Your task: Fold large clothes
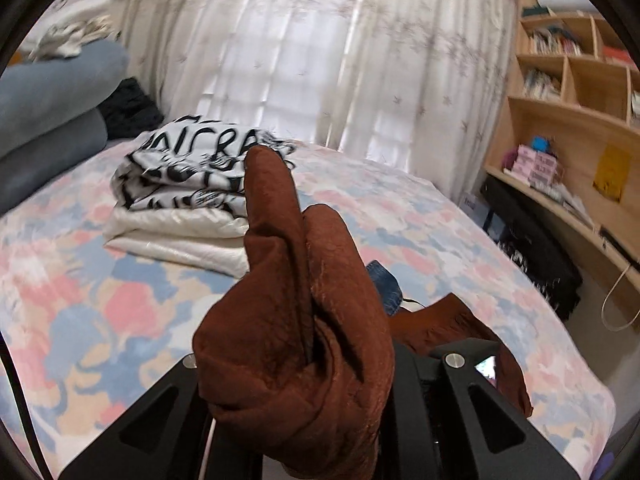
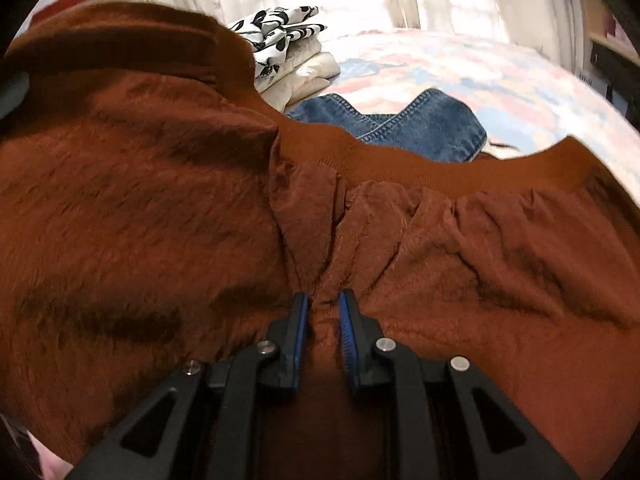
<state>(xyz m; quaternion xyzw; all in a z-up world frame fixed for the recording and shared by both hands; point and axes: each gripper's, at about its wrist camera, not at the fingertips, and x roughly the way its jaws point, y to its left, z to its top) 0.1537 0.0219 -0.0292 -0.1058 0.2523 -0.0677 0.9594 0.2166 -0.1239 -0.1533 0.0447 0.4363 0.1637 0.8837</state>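
Rust-brown cloth: I see the jacket (image 2: 140, 200) filling most of the right wrist view, its ribbed hem (image 2: 400, 160) running across the middle; a bunched fold of it (image 1: 296, 320) stands up in front of the left wrist camera.
Left gripper (image 1: 310, 344): its fingers are buried in the brown fold; I read it as clenched on the jacket, lifted clear of the bed.
Right gripper (image 2: 323, 320): I see the blue pads (image 2: 347, 332) nearly together with a pinch of the jacket's body pressed between them; clamped on the jacket.
Bed (image 1: 100, 300): a cover printed in pink, blue and cream patches; the jacket lies across the near part.
Denim garment (image 2: 420, 124): blue with pale stitching, flat on the bed just beyond the jacket's hem, partly under it.
Folded pile (image 1: 188, 200): a white item printed with black letters on top of cream-white ones, on the far side of the bed, well apart from both grippers.
Curtain (image 1: 320, 48): pale, patterned, lit from behind, past the bed.
Shelves (image 1: 568, 60): light wood, at the right of the left wrist view, holding books and small items too blurred for me to name.
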